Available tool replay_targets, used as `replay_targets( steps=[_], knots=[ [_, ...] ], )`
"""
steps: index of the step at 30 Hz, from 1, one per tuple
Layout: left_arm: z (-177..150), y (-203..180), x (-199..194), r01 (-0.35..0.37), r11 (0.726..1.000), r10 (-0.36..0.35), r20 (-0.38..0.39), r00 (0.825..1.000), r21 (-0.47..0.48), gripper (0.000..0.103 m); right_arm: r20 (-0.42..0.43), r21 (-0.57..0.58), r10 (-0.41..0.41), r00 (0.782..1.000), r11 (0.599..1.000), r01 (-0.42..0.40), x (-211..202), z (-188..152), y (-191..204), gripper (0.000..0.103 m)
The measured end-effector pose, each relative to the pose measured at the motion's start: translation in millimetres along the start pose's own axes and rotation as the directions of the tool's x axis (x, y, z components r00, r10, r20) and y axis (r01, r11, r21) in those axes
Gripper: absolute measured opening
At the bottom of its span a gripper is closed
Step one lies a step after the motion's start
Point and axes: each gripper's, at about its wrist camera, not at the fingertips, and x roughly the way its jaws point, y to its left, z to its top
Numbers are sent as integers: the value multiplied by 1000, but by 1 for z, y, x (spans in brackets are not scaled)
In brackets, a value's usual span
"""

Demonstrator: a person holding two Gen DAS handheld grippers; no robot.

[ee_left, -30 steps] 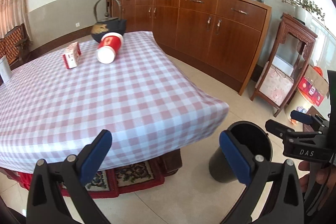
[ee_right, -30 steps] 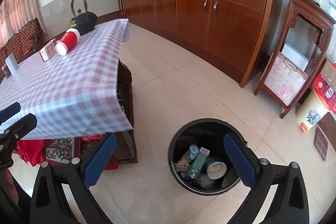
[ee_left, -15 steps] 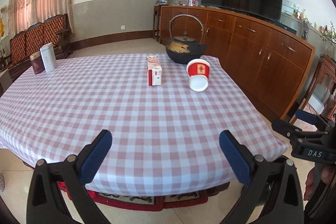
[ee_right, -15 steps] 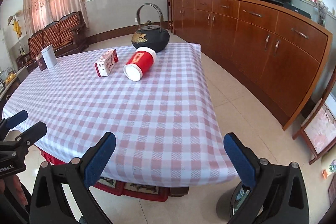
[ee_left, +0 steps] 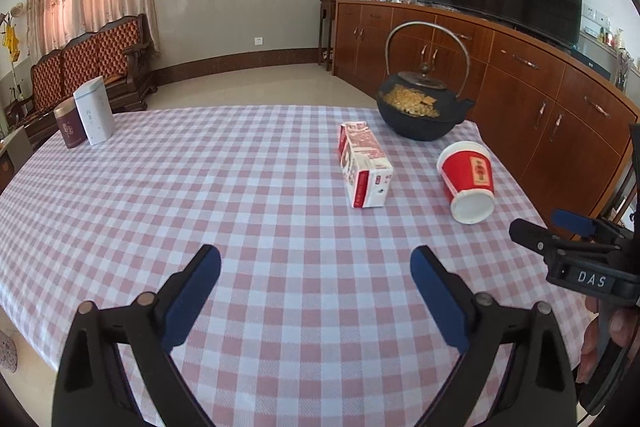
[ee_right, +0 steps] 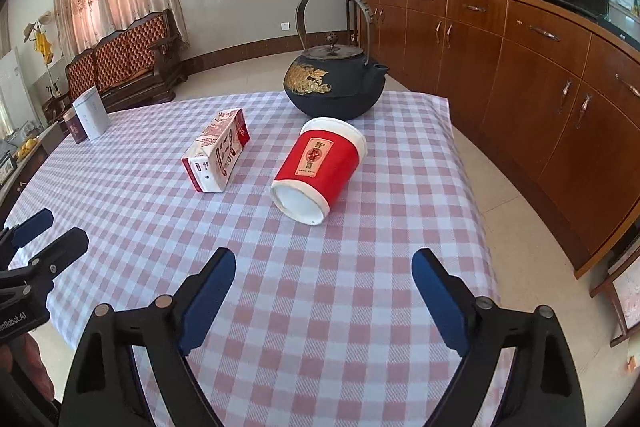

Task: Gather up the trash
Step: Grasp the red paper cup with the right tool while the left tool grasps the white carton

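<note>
A red paper cup (ee_right: 319,170) lies on its side on the checked tablecloth (ee_right: 320,287), open end toward me; it also shows in the left wrist view (ee_left: 468,183). A red and white carton (ee_right: 218,155) lies flat to its left, seen in the left wrist view (ee_left: 364,169) too. My right gripper (ee_right: 324,291) is open and empty, above the cloth just short of the cup. My left gripper (ee_left: 316,291) is open and empty, short of the carton. The right gripper's fingers (ee_left: 536,239) show at the left view's right edge.
A black iron teapot (ee_right: 334,83) stands behind the cup. Two tins (ee_left: 86,119) stand at the table's far left. A wooden sideboard (ee_right: 540,59) with a TV runs along the right. A wooden sofa (ee_left: 92,67) stands at the back left.
Both grippers have swung from the floor bin up over the table and moved closer to the cup and carton. Both stay open and empty.
</note>
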Motion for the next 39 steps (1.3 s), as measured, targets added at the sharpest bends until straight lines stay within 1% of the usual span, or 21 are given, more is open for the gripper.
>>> replay_targets(
  steps=[2, 4, 8, 9, 10, 12, 15, 17, 19, 21, 26, 28, 29, 30, 34, 37, 39],
  knots=[
    [4, 1, 13, 0, 1000, 0, -10, 1000, 0, 96, -16, 3, 13, 1000, 1000, -13, 21, 9, 6, 91],
    [9, 1, 25, 3, 1000, -3, -22, 1000, 0, 95, -33, 1, 20, 999, 1000, -20, 41, 20, 9, 86],
    [19, -6, 44, 18, 1000, -19, -39, 999, -15, 95, -60, -12, 29, 998, 1000, -29, 74, 35, 11, 83],
    [22, -10, 49, 25, 1000, -26, -42, 999, -16, 95, -69, -13, 30, 997, 999, -31, 80, 37, 9, 78],
    [23, -15, 54, 31, 1000, -31, -45, 998, -6, 95, -78, -16, 29, 996, 999, -31, 86, 39, 6, 71],
    [26, -24, 60, 38, 999, -38, -46, 998, 11, 95, -86, -13, 29, 996, 999, -30, 92, 43, -5, 66],
    [34, -28, 73, 69, 998, -69, -70, 995, -4, 95, -88, -18, 17, 996, 1000, -19, 97, 50, -23, 66],
    [41, -35, 85, 65, 998, -64, -77, 995, 12, 95, -95, -36, 25, 995, 999, -28, 100, 53, -30, 66],
    [48, -40, 98, 57, 998, -55, -84, 995, 25, 91, -99, -56, 20, 995, 998, -25, 106, 56, -33, 66],
    [52, -42, 110, 66, 998, -63, -117, 991, 23, 81, -109, -64, 23, 994, 997, -30, 113, 58, -34, 66],
    [51, -39, 115, 53, 999, -52, -125, 991, 5, 80, -104, -72, 13, 994, 997, -20, 120, 62, -36, 67],
    [53, -38, 122, 47, 999, -46, -145, 988, 4, 69, -106, -54, 24, 994, 998, -30, 123, 64, -38, 67],
    [51, -35, 125, 58, 998, -58, -161, 985, -3, 47, -107, -46, 35, 994, 998, -40, 124, 64, -39, 66],
    [50, -34, 128, 64, 998, -64, -172, 983, -8, 38, -104, -43, 41, 994, 998, -45, 124, 64, -39, 64],
    [44, -32, 113, 84, 996, -82, -140, 987, 5, 38, -95, -66, 49, 994, 996, -55, 117, 60, -39, 60],
    [36, -31, 93, 89, 996, -87, -112, 990, 19, 38, -73, -43, 59, 996, 997, -62, 103, 54, -46, 59],
    [31, -30, 80, 104, 994, -102, -100, 990, 17, 38, -58, -34, 64, 996, 997, -66, 93, 49, -48, 59]
  ],
)
